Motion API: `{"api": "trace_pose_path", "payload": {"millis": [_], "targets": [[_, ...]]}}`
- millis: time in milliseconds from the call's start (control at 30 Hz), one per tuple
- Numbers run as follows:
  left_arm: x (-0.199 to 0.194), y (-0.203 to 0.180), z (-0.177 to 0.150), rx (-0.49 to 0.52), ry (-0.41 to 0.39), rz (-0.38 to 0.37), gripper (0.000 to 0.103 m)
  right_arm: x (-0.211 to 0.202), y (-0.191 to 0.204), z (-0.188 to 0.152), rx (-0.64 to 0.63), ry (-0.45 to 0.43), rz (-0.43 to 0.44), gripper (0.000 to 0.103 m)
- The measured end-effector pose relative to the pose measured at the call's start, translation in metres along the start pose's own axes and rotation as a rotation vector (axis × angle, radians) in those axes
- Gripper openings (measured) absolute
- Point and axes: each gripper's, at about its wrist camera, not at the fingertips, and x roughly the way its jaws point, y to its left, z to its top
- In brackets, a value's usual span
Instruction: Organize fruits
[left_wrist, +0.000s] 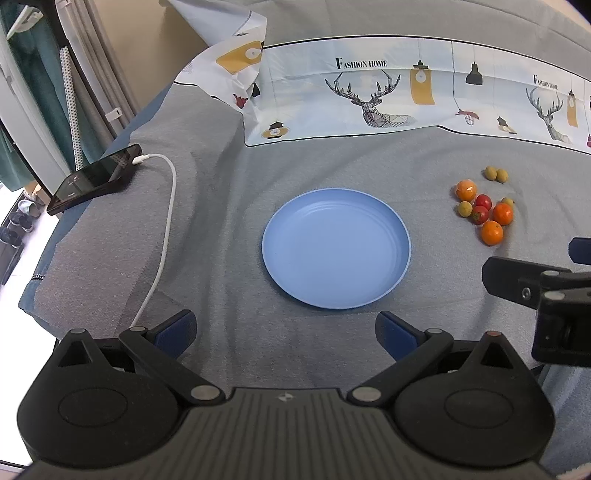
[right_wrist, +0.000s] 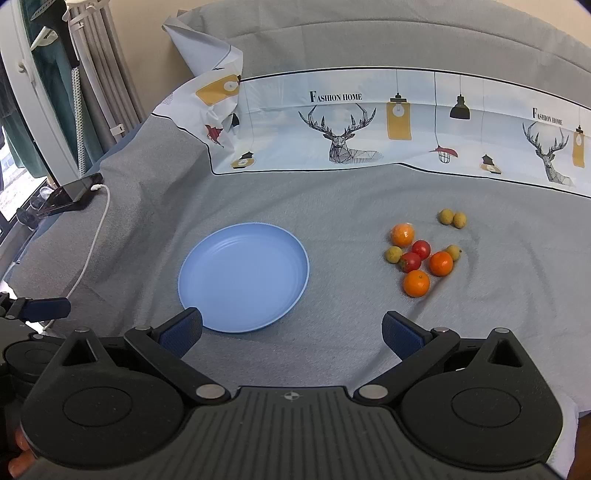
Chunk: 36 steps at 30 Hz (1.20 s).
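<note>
An empty blue plate (left_wrist: 336, 247) (right_wrist: 243, 280) lies on the grey bedspread. To its right sits a cluster of small fruits: three oranges (right_wrist: 416, 283), two red tomatoes (right_wrist: 421, 249) and several yellow-green round fruits (right_wrist: 452, 218); the same cluster (left_wrist: 484, 212) shows at the right of the left wrist view. My left gripper (left_wrist: 286, 332) hovers open just in front of the plate. My right gripper (right_wrist: 291, 334) is open too, nearer than the plate and the fruits, holding nothing. Its fingers (left_wrist: 517, 284) show at the right edge of the left wrist view.
A black phone (left_wrist: 96, 177) on a white charging cable (left_wrist: 168, 221) lies at the bed's left edge. A patterned sheet with deer prints (right_wrist: 340, 136) covers the far side. Curtains and a rack (right_wrist: 85, 74) stand beyond the left edge.
</note>
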Motion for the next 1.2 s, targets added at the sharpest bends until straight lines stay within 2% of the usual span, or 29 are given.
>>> {"api": "trace_pose_path", "payload": {"millis": [133, 233, 400, 533, 667, 800, 900, 1000, 1100, 1200], "targets": [[0.0, -0.002, 0.001, 0.008, 0.011, -0.009, 0.103, 0.0, -0.004, 0.0, 0.01, -0.002, 0.01, 0.103], [0.0, -0.005, 0.004, 0.007, 0.016, -0.027, 0.103, -0.004, -0.011, 0.0, 0.031, -0.036, 0.019, 0.103], [0.0, -0.023, 0.015, 0.018, -0.003, -0.051, 0.103, -0.026, -0.039, 0.0, 0.091, -0.221, 0.015, 0.103], [0.005, -0.058, 0.034, 0.053, -0.019, -0.11, 0.103, -0.042, -0.079, -0.003, 0.117, -0.367, -0.098, 0.103], [0.021, -0.113, 0.055, 0.116, -0.007, -0.179, 0.103, -0.04, -0.147, -0.004, 0.205, -0.365, -0.232, 0.103], [0.058, -0.178, 0.073, 0.167, 0.041, -0.25, 0.103, -0.033, -0.244, -0.01, 0.38, -0.325, -0.374, 0.103], [0.098, -0.223, 0.084, 0.163, 0.098, -0.292, 0.103, -0.021, -0.325, -0.02, 0.514, -0.323, -0.526, 0.103], [0.136, -0.254, 0.092, 0.146, 0.144, -0.276, 0.103, 0.004, -0.396, -0.033, 0.608, -0.292, -0.621, 0.103], [0.167, -0.276, 0.098, 0.134, 0.182, -0.246, 0.103, 0.04, -0.457, -0.042, 0.67, -0.243, -0.655, 0.103], [0.189, -0.286, 0.1, 0.147, 0.214, -0.228, 0.103, 0.068, -0.499, -0.048, 0.703, -0.219, -0.663, 0.102]]}}
